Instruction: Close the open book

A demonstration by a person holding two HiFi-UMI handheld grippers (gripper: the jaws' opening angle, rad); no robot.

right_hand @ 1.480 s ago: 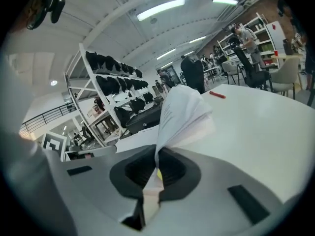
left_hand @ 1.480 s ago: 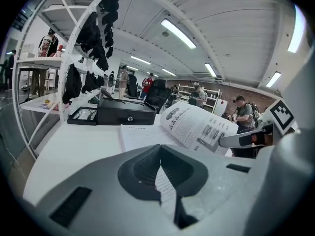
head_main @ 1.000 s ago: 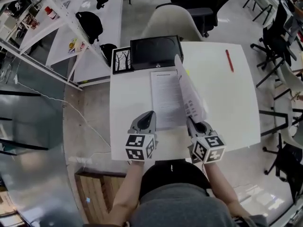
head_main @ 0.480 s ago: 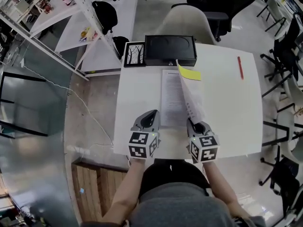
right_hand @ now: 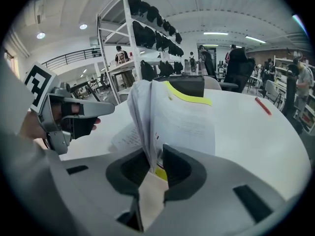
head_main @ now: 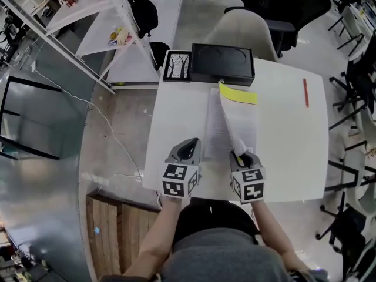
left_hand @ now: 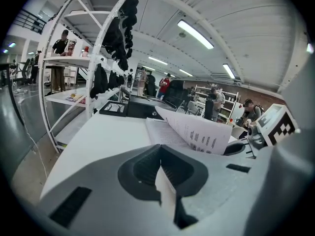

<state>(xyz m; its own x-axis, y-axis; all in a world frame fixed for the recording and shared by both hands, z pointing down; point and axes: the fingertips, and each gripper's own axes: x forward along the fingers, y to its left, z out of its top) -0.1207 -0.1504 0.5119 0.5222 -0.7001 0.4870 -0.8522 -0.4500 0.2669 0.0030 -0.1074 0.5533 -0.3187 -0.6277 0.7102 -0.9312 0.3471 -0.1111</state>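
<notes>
- Book (head_main: 216,128): it lies open in the middle of the white worktop (head_main: 282,151), with its left page flat and its right-hand leaves (right_hand: 147,117) raised on edge above the spine.
- Left gripper (head_main: 187,148): its jaws are together with nothing between them. It hovers just left of the book's near edge, apart from the paper.
- It should probably stay clear of the flat page until the leaves come over, then press them down.
- Right gripper (head_main: 244,158): its jaws are opening, and the near corner of the raised leaves stands loosely between them, no longer pinched.
- To do this well, the leaves likely need to lean past the spine toward the left before they go free; otherwise they may fall back right.
- A red pen (head_main: 305,93) lies well apart, out of the way.
</notes>
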